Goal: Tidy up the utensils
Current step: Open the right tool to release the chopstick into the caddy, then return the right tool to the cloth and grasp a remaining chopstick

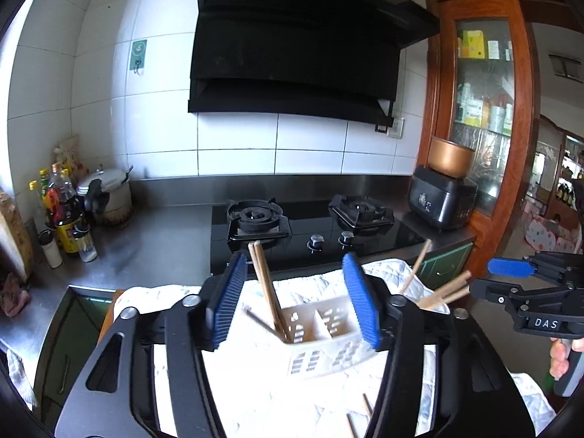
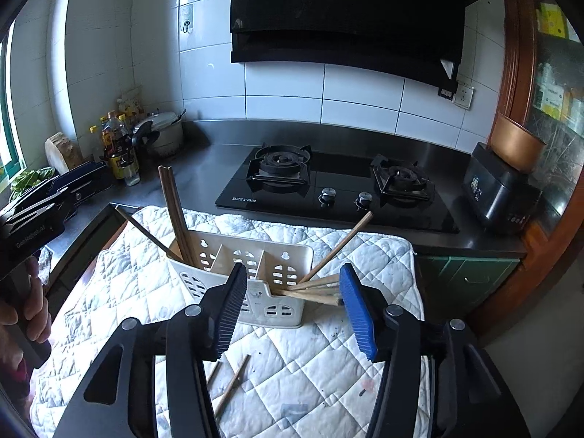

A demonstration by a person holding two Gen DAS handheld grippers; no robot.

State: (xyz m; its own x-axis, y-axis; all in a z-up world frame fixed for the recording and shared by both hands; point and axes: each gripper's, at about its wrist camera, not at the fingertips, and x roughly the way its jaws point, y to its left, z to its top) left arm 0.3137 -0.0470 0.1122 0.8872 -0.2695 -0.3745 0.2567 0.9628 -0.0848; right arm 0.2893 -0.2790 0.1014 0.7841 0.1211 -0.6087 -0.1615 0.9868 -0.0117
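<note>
A white slotted utensil holder [image 2: 252, 277] [image 1: 321, 339] stands on a white quilted cloth [image 2: 321, 372]. Wooden chopsticks [image 2: 175, 211] stand in its left compartment, and several more chopsticks [image 2: 321, 281] lean out of its right compartment. Two loose chopsticks [image 2: 231, 383] lie on the cloth in front of the holder. My left gripper [image 1: 292, 299] is open above the holder. My right gripper [image 2: 292, 310] is open just in front of the holder, its blue pad beside the leaning chopsticks. The right gripper also shows at the right edge of the left wrist view [image 1: 511, 281].
A black two-burner gas stove [image 2: 328, 182] sits behind the cloth on a steel counter [image 2: 204, 160]. Sauce bottles [image 2: 116, 146] and a pot [image 2: 164, 131] stand at the back left. A black rice cooker [image 2: 500, 189] stands at the right. A range hood [image 2: 346, 18] hangs above.
</note>
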